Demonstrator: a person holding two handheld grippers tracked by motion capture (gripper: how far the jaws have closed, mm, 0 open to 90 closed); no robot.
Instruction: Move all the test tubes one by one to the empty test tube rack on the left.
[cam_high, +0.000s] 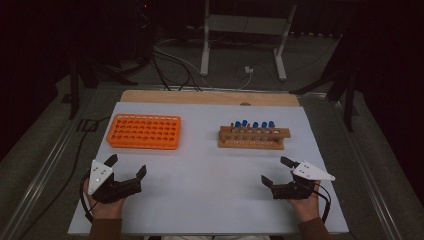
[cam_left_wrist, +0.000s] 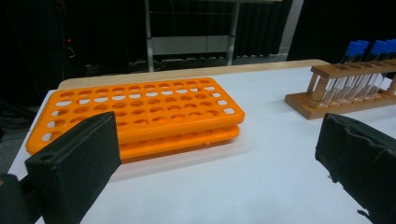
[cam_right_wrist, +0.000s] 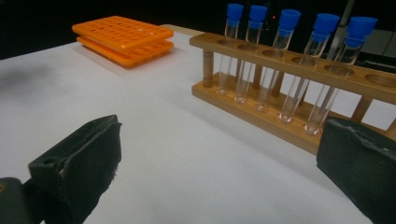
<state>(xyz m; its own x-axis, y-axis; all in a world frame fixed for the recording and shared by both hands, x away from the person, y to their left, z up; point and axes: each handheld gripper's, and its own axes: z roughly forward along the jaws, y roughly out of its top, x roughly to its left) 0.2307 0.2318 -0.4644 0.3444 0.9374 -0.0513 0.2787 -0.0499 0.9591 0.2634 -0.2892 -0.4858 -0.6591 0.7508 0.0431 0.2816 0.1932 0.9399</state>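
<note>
**Clerk:** Test tubes (cam_right_wrist: 285, 60), five, clear glass, blue caps; stand upright in the wooden rack (cam_high: 254, 137) on the right half of the white table (cam_high: 210, 200).

**Checker:** Tongs first.

**Clerk:** Right gripper (cam_high: 278, 172): jaws wide apart, nothing between them, near the table's front edge, well short of the rack. Left gripper (cam_high: 126, 167): likewise spread and empty, facing the orange rack (cam_high: 144, 131), whose holes look vacant.

**Checker:** Handling note?

**Clerk:** Probably approach one end tube, pinch below the cap, lift straight up; the neighbours stand close, and glass slips.
</note>
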